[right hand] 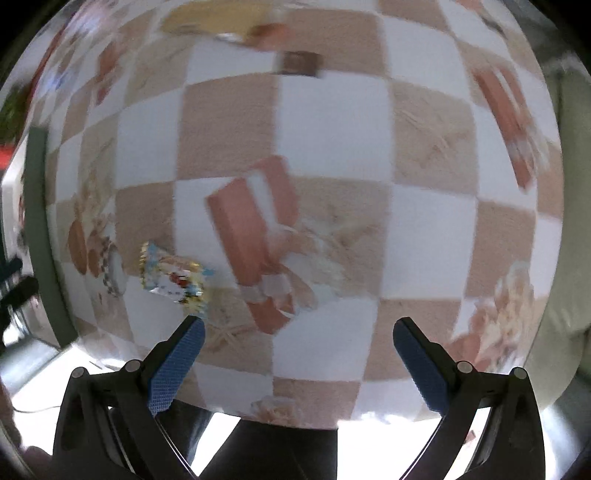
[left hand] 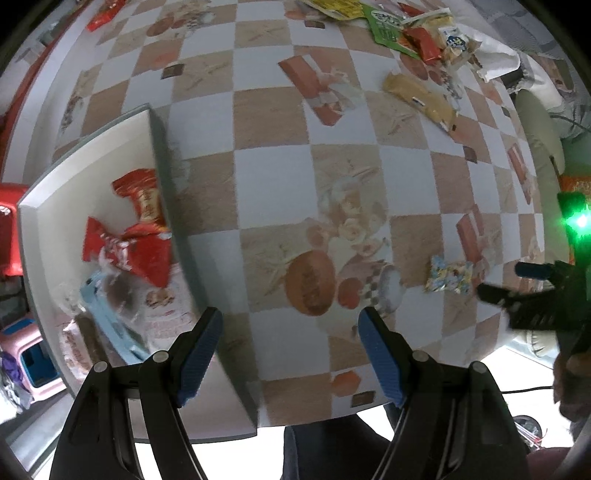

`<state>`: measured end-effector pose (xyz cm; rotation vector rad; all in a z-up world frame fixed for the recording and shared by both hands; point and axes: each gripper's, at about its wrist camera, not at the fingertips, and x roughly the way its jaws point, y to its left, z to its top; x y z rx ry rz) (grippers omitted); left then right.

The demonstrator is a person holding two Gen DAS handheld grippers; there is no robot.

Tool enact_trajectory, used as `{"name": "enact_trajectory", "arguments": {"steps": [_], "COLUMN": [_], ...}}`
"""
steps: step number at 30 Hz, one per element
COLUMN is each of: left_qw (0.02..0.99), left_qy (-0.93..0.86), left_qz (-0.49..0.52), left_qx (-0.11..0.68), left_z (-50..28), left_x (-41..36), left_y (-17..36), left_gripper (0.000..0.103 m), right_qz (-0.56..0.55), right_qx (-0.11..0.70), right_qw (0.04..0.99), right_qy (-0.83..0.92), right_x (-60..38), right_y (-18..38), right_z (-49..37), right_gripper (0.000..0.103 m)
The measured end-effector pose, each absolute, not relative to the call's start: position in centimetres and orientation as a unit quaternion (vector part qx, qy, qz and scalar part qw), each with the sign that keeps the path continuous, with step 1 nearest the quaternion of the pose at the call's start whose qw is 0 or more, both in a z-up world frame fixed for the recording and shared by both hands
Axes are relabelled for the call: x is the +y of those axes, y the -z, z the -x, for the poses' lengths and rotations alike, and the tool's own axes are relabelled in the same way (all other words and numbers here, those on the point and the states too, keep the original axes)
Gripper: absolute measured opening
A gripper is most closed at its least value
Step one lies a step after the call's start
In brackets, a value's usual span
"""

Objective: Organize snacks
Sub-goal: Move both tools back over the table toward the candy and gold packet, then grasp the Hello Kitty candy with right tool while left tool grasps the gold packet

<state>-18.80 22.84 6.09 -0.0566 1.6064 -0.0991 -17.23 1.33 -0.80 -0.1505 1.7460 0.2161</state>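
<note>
A white box (left hand: 92,144) with a grey rim sits at the table's left and holds red snack packets (left hand: 140,236) and a pale blue packet (left hand: 110,317). My left gripper (left hand: 291,325) hangs open over the table beside the box's right wall, nothing between its blue pads. A small blue-and-yellow candy packet (left hand: 448,275) lies near the table's right front. In the right wrist view this candy packet (right hand: 173,277) lies just ahead and left of my right gripper (right hand: 297,328), which is open and empty. The right gripper (left hand: 517,291) also shows at the left view's right edge.
A pile of loose snacks (left hand: 417,33) lies at the far right of the checkered tablecloth (left hand: 273,162), with a yellow packet (left hand: 421,98) nearer. A red packet (left hand: 105,14) lies far left. The table's front edge is close below both grippers. The box's grey rim (right hand: 40,206) shows left.
</note>
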Motion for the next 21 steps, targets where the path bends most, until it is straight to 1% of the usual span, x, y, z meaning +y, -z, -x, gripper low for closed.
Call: {"name": "enact_trajectory", "arguments": {"steps": [5,10,11,12,13,14,15,16,17,21], "left_qw": [0.692,0.692,0.692,0.691,0.692,0.693,0.693,0.693,0.692,0.681], "left_qy": [0.046,0.033,0.029,0.027,0.025,0.024,0.024,0.023,0.024,0.029], "left_qz": [0.029,0.023,0.022,0.020,0.017,0.015,0.014,0.017,0.026,0.082], "left_qx": [0.720,0.721,0.721,0.722,0.721,0.721,0.720,0.720,0.721,0.727], "left_z": [17.3,16.5,16.3,16.2,15.9,15.7,15.4,15.0,14.6,11.9], "left_x": [21.7,21.6,21.7,21.7,21.7,21.7,21.6,21.4,21.1,19.7], "left_y": [-6.2,-6.4,-6.4,-6.4,-6.5,-6.5,-6.6,-6.6,-6.6,-6.0], "left_gripper": [0.079,0.079,0.079,0.079,0.079,0.079,0.079,0.079,0.079,0.079], "right_qz": [0.251,0.335,0.338,0.334,0.322,0.321,0.318,0.310,0.298,0.219], "right_qx": [0.708,0.663,0.661,0.662,0.665,0.663,0.661,0.661,0.665,0.697], "right_qw": [0.630,0.615,0.614,0.612,0.612,0.615,0.619,0.625,0.632,0.648], "right_qy": [-0.200,-0.264,-0.271,-0.276,-0.282,-0.281,-0.281,-0.276,-0.265,-0.216], "right_x": [8.1,12.2,12.5,12.8,12.9,13.3,13.3,12.9,12.4,8.7], "right_y": [1.4,2.2,2.3,2.4,2.2,2.1,1.8,1.1,0.8,0.5], "right_z": [18.8,20.1,20.1,20.2,20.1,20.4,20.2,18.9,18.3,15.8], "right_gripper": [0.103,0.103,0.096,0.084,0.082,0.072,0.055,0.044,0.026,0.026]}}
